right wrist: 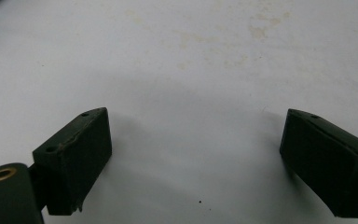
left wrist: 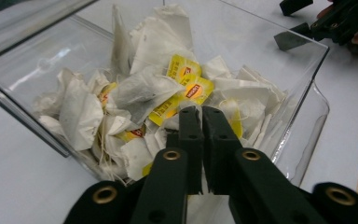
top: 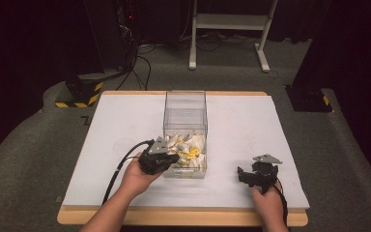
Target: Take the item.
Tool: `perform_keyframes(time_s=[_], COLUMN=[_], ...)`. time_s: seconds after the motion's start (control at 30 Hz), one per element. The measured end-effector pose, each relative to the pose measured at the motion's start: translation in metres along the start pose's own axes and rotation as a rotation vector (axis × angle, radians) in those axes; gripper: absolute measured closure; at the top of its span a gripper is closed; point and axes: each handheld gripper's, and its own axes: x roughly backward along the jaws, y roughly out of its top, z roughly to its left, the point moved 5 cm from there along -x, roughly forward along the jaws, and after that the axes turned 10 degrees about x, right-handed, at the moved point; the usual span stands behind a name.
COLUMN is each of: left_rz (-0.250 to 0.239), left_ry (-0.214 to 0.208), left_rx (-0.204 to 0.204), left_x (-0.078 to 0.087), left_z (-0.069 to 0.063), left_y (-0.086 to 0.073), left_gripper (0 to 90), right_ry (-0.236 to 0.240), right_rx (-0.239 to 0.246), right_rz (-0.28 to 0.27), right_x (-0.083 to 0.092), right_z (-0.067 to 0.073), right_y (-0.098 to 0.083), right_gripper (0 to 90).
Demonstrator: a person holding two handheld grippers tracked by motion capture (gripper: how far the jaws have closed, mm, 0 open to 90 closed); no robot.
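A clear plastic box stands mid-table, its bottom heaped with white tea bags carrying yellow tags. My left gripper is at the box's near left corner, tilted over its rim. In the left gripper view the box lies close ahead, and my left gripper hovers over the tea bags, jaws almost together with just a thin slit and nothing seen between them. My right gripper rests low on the white table to the right of the box. Seen in the right gripper view, it stands wide open over bare table.
The white tabletop spreads around the box, with a wooden edge at the front. The right hand and its gripper show beyond the box in the left gripper view. A white stand and cables sit on the floor behind.
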Motion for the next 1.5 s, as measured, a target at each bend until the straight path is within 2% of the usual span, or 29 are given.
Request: perform_keyframes(time_s=[0.1, 0.2, 0.27, 0.3, 0.37, 0.43, 0.5, 0.6, 0.9, 1.0, 1.17, 1.2, 1.27, 1.33, 1.5], left_rz=[0.008, 0.024, 0.044, 0.056, 0.072, 0.082, 0.084, 0.058, -0.052, -0.059, -0.029, -0.017, 0.01, 0.036, 0.085], left_ry=[-0.002, 0.038, 0.062, 0.055, 0.031, 0.034, 0.016, -0.004, -0.034, -0.034, -0.049, -0.044, -0.046, -0.041, -0.025], left_rx=[-0.012, -0.063, -0.085, -0.092, -0.101, -0.106, -0.076, -0.041, 0.026, 0.034, 0.016, 0.011, 0.004, -0.021, -0.056], left_x=[-0.001, -0.003, -0.007, -0.008, -0.01, -0.011, -0.011, -0.009, 0.007, 0.01, 0.007, 0.004, -0.001, -0.006, -0.018], left_z=[-0.002, -0.006, -0.007, -0.007, -0.009, -0.009, -0.007, -0.005, 0.001, 0.003, 0.0, -0.001, -0.003, -0.008, -0.011], left_y=[0.002, 0.004, 0.006, 0.007, 0.006, 0.006, 0.006, 0.008, 0.011, 0.01, 0.011, 0.012, 0.014, 0.015, 0.018], left_gripper=[77.9, 65.9, 63.2, 63.1, 69.6, 81.5, 90.0, 90.0, 90.0, 90.0, 90.0, 88.1, 76.2, 68.9, 66.5], right_ry=[0.0, 0.0, 0.001, 0.001, 0.001, 0.001, 0.001, 0.001, 0.001, 0.001, 0.001, 0.001, 0.001, 0.001, 0.001], right_rx=[0.0, 0.0, 0.0, 0.0, 0.0, 0.0, 0.0, 0.0, -0.001, 0.0, -0.003, -0.002, -0.001, -0.003, -0.003], right_rz=[0.0, -0.001, -0.001, -0.002, -0.002, -0.002, -0.001, -0.002, -0.001, -0.001, -0.001, -0.001, -0.001, -0.001, -0.001], right_x=[0.0, 0.0, 0.0, 0.0, 0.0, 0.0, 0.0, 0.0, 0.0, 0.0, 0.0, 0.0, 0.0, 0.0, 0.0], right_z=[0.0, 0.0, 0.0, 0.0, 0.0, 0.0, 0.0, 0.0, 0.0, 0.0, 0.0, 0.0, 0.0, 0.0, 0.0], right_y=[0.0, 0.0, 0.0, 0.0, 0.0, 0.0, 0.0, 0.0, 0.0, 0.0, 0.0, 0.0, 0.0, 0.0, 0.0], right_gripper=[8.9, 9.0, 9.0, 9.0, 9.0, 9.0, 9.0, 9.0, 9.0, 9.0, 9.0, 9.0, 9.0, 9.0, 9.0])
